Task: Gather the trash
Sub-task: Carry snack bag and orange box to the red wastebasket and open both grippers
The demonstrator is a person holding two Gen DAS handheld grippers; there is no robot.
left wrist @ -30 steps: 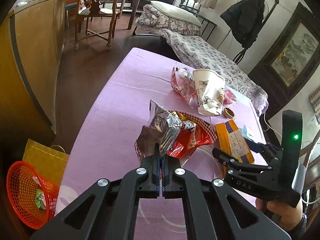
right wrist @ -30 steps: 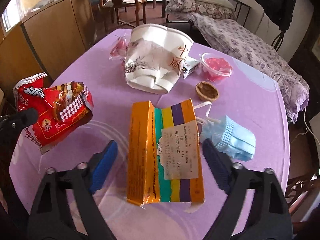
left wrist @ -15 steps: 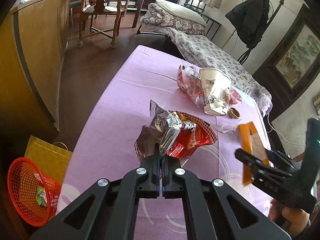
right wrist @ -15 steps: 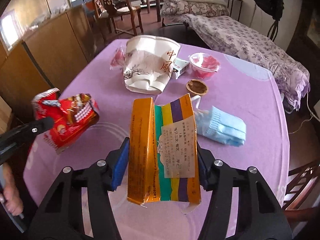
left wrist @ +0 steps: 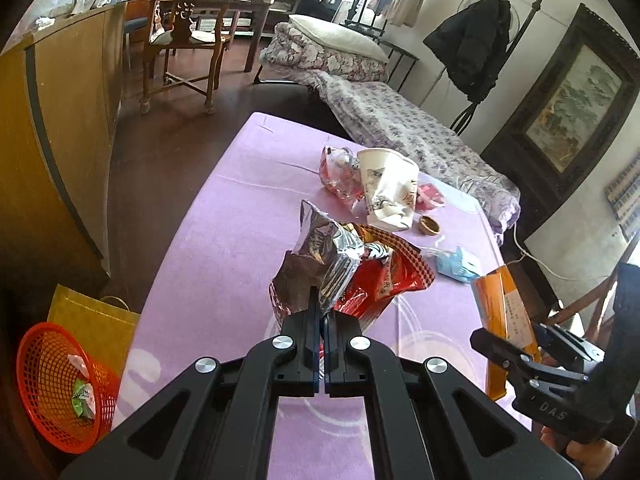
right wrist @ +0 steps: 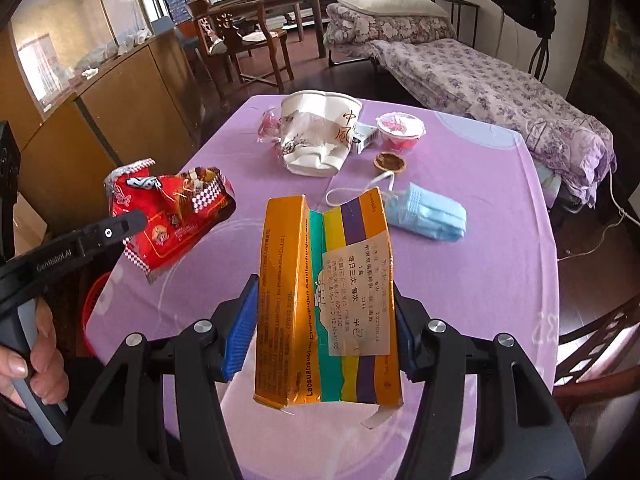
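**Trash held in both grippers, bin low on the left**

Trash is clamped on both sides and lifted off the table (left wrist: 224, 240). The left gripper (left wrist: 322, 312) is closed tight on a red foil wrapper (left wrist: 372, 276), pinched at its near crumpled edge; the wrapper hangs forward from the fingertips, above the purple cloth. The right gripper (right wrist: 324, 320) is closed across the width of an orange box (right wrist: 326, 304), pads pressed on its two long sides, so the box's long axis runs along the fingers, open end pointing away. The box is flattened and tilted up, clear of the table.

Key relation: an orange bin (left wrist: 56, 384) is seen on the floor, below and to the left of the table's near-left corner, just beside a yellow bag (left wrist: 92, 316). Something is already lying in it. The bin lies left and down from both grippers; the left gripper is clearly nearer, the right gripper well apart on the far side, with the left one between it and the bin.

Judged next: the wrapper is likely dropped first by a swing left and down; the box must cross over afterwards. Risk: light foil may catch on the pads or drift past the rim.

Left on the table: a paper cup (right wrist: 320, 128), a mask (right wrist: 432, 216), a jelly cup (right wrist: 400, 128), a small brown cap (right wrist: 390, 160).
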